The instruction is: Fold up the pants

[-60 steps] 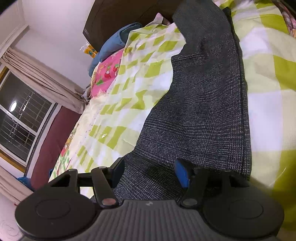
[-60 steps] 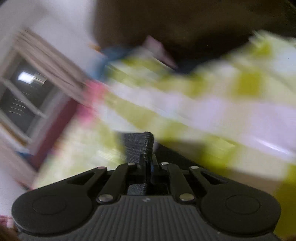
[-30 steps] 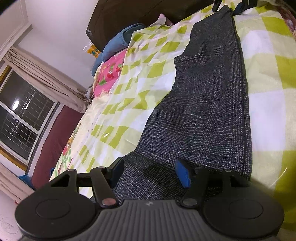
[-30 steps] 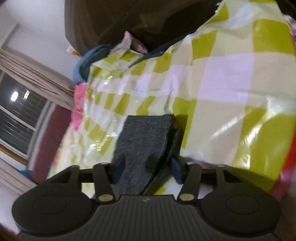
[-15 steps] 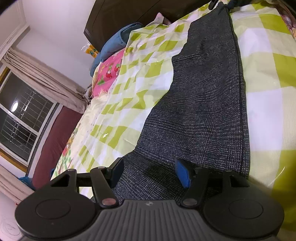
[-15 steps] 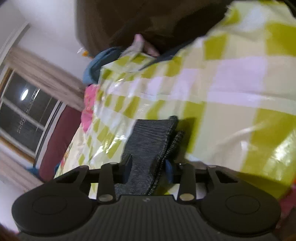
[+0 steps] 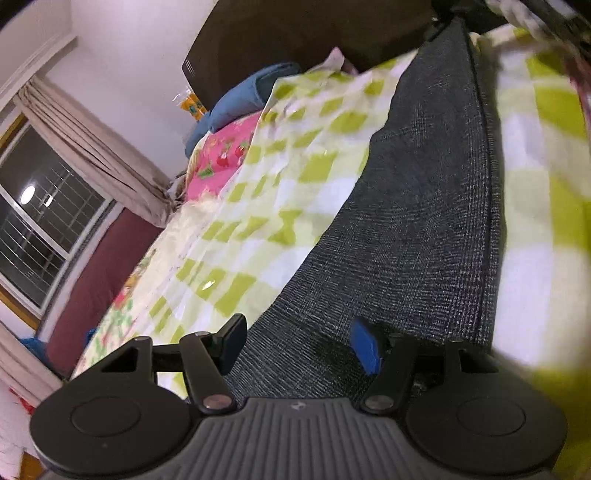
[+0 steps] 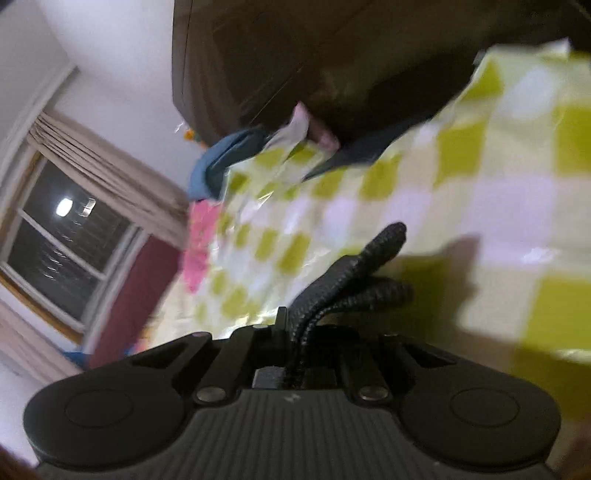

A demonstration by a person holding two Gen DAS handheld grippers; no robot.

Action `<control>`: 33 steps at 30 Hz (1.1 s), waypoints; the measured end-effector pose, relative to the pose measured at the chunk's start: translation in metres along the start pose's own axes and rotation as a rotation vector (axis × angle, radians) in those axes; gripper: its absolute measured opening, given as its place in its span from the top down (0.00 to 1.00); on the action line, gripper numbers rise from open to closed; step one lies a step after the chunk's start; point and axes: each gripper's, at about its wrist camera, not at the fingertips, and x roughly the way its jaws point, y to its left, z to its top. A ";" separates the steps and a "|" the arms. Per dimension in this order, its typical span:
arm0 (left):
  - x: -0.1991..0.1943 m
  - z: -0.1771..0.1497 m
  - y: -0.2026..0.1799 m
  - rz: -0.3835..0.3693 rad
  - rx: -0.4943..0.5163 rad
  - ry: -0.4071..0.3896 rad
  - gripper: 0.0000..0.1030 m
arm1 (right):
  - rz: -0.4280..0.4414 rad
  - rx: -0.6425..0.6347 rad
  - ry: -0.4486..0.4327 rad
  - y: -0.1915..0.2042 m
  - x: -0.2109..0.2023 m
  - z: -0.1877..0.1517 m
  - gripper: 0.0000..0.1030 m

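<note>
On my left I see the window (image 7: 44, 236) and its beige curtain (image 7: 92, 147), then a pink pillow (image 7: 221, 158) and a blue one (image 7: 240, 99) at the dark headboard (image 7: 295, 33). The green-checked sheet (image 7: 280, 192) covers the bed. My left gripper (image 7: 299, 345) has its fingers (image 7: 232, 341) spread and opening, astride the near end of the grey pants (image 7: 417, 221), pads clear of the cloth; the pants lie flat on the sheet, stretching away toward the headboard. Further right, my right gripper (image 8: 295, 332) has its fingers closing, pinched on a bunched end of the pants (image 8: 354, 273), which stands off the sheet (image 8: 480, 184).
</note>
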 end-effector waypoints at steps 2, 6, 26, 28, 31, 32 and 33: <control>0.013 0.000 -0.009 -0.057 -0.014 0.057 0.22 | -0.131 -0.003 0.093 -0.014 0.012 -0.004 0.94; 0.011 -0.003 -0.012 -0.054 -0.018 0.062 0.22 | -0.108 -0.001 0.048 -0.010 -0.011 -0.005 0.94; -0.064 -0.107 0.057 0.149 -0.327 0.149 0.20 | 0.383 -0.814 0.451 0.313 0.007 -0.255 0.93; -0.077 -0.125 0.064 0.182 -0.377 0.156 0.20 | 0.402 -0.856 0.500 0.335 0.011 -0.296 0.93; -0.093 -0.150 0.072 0.206 -0.461 0.160 0.18 | 0.411 -0.982 0.524 0.360 0.006 -0.354 0.93; -0.097 -0.155 0.074 0.212 -0.482 0.154 0.17 | 0.419 -1.022 0.524 0.367 -0.001 -0.368 0.93; -0.102 -0.160 0.076 0.221 -0.504 0.145 0.15 | 0.434 -1.058 0.529 0.375 0.001 -0.380 0.93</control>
